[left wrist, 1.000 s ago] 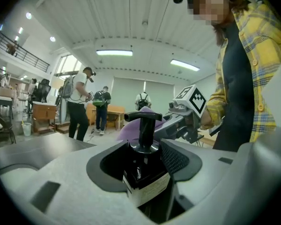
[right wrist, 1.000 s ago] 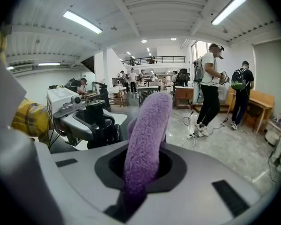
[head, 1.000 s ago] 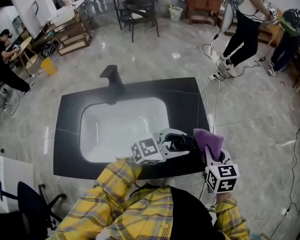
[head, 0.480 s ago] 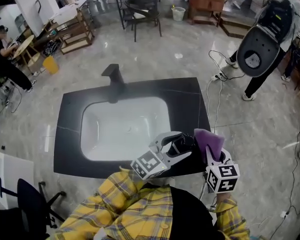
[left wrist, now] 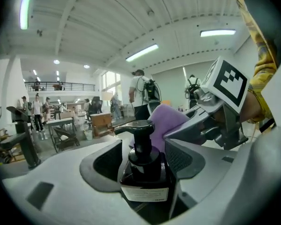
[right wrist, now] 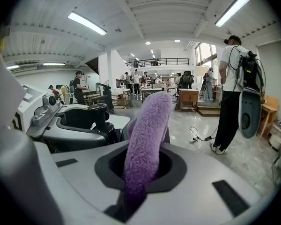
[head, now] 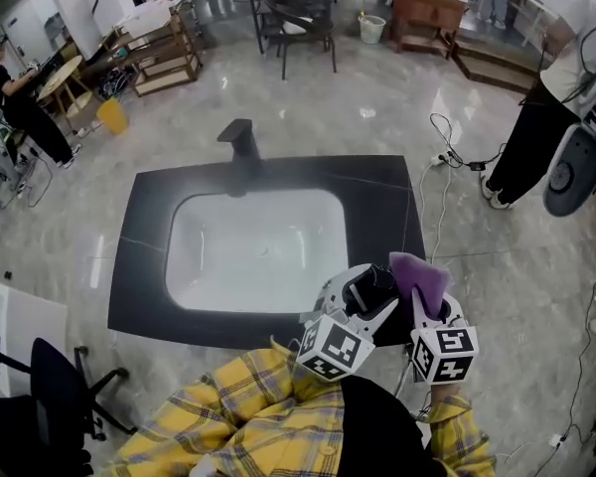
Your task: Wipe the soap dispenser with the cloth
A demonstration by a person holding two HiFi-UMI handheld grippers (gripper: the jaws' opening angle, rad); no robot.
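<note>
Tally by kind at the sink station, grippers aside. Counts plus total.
Soap dispenser: 1
Purple cloth: 1
White sink: 1
Black faucet: 1
Black countertop: 1
Total: 5

Cloth right of soap dispenser

Wide free room lies over the white sink basin and the bare black tabletop to its left — only the faucet stands up at the back rim. The near right corner is tight: soap dispenser and purple cloth sit just beside each other.
</note>
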